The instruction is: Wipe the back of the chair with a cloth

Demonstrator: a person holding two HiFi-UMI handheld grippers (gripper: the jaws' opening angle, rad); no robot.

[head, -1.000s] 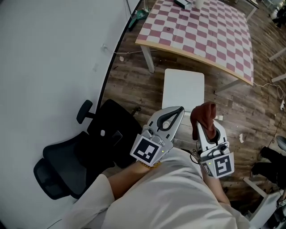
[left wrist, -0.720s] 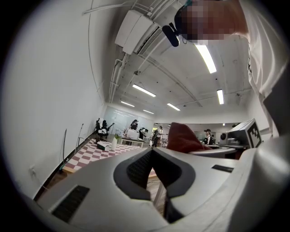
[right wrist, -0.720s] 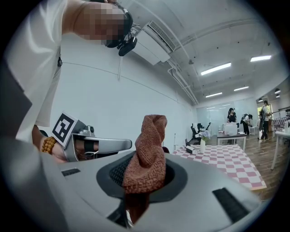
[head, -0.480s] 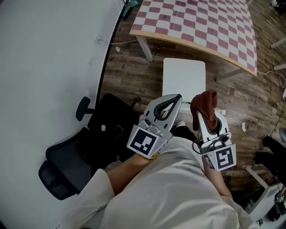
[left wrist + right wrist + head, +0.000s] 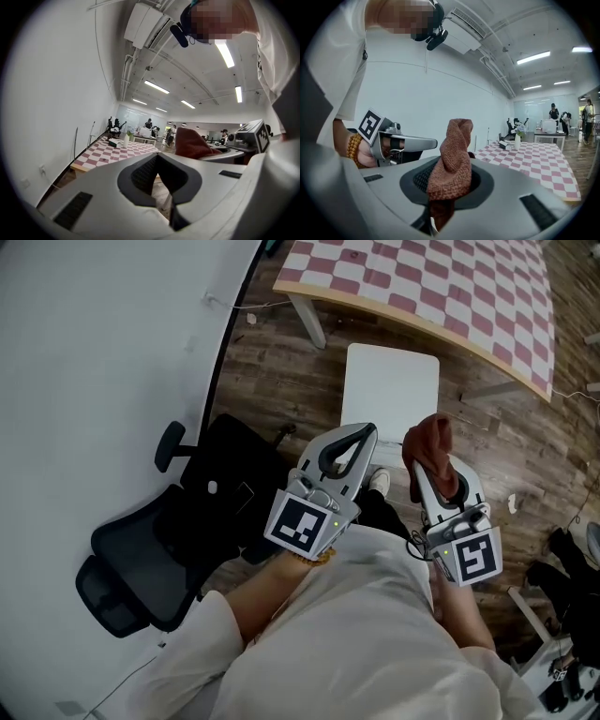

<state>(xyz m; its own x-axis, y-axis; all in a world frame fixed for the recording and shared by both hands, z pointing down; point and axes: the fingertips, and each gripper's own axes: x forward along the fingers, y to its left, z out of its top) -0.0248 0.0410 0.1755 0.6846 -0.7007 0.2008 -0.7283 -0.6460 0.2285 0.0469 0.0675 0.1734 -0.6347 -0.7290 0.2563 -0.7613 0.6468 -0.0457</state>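
A black office chair (image 5: 159, 554) stands by the white wall at the lower left of the head view, its back toward me. My right gripper (image 5: 433, 457) is shut on a rust-brown cloth (image 5: 429, 444), held upright in front of my chest, right of the chair; in the right gripper view the cloth (image 5: 452, 157) sticks up out of the jaws. My left gripper (image 5: 354, 435) is shut with nothing in it and points forward, just right of the chair's seat. In the left gripper view its jaws meet at the tip (image 5: 161, 164).
A white stool (image 5: 389, 390) stands on the wood floor just ahead of both grippers. Beyond it is a table with a pink checked cloth (image 5: 450, 292). The white wall (image 5: 84, 362) fills the left. Dark gear (image 5: 567, 568) lies on the floor at the right.
The view has shifted slightly: chair, stool and table sit a little differently in frame. Both grippers keep their pose and the cloth stays in the right one.
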